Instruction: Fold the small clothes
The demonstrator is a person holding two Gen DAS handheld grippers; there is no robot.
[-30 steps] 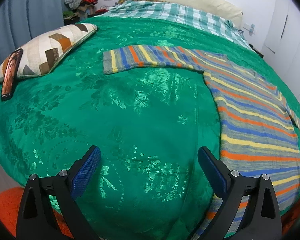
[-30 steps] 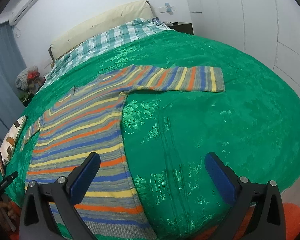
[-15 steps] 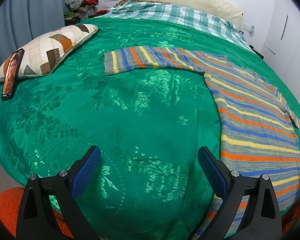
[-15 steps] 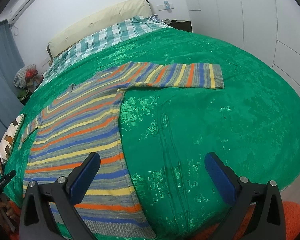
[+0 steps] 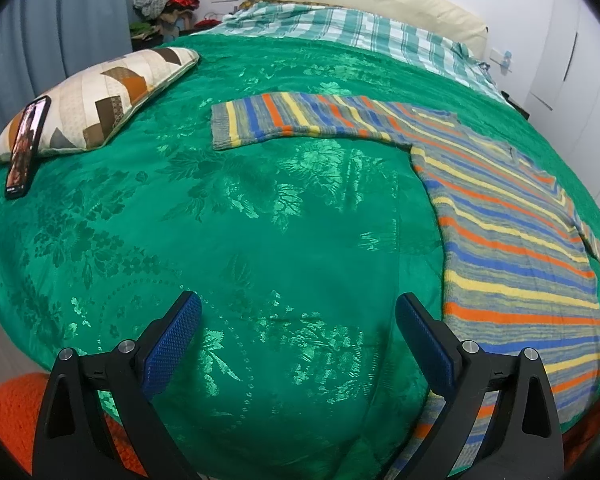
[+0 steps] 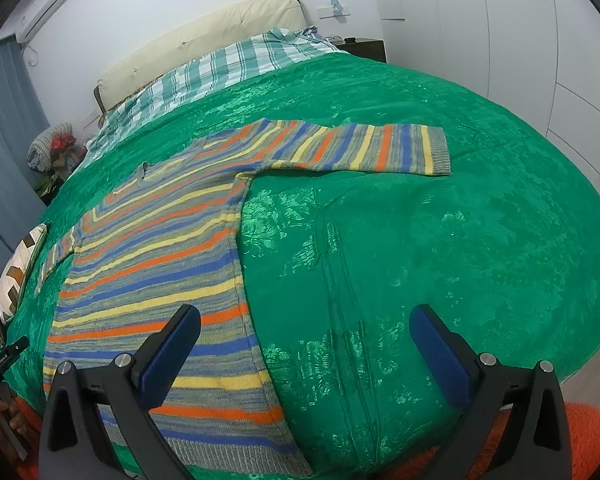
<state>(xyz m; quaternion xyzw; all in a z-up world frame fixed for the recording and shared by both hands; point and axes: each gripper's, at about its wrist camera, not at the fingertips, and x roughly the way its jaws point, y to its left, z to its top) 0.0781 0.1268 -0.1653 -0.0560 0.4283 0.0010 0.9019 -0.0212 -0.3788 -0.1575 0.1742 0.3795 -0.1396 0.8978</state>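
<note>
Above the green bedspread (image 5: 260,220), left gripper (image 5: 298,322) and right gripper (image 6: 304,332) hover spread beside the striped sweater (image 6: 160,264).

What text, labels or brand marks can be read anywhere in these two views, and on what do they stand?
Black bar of the left gripper rig: small white lettering, too small to read.
Phone leaning on the patchwork pillow: lit screen, nothing legible.
Striped sweater, green bedspread: no text.

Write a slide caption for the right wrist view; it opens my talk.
Open right gripper hovers over a striped sweater spread flat on a green bedspread.
</note>
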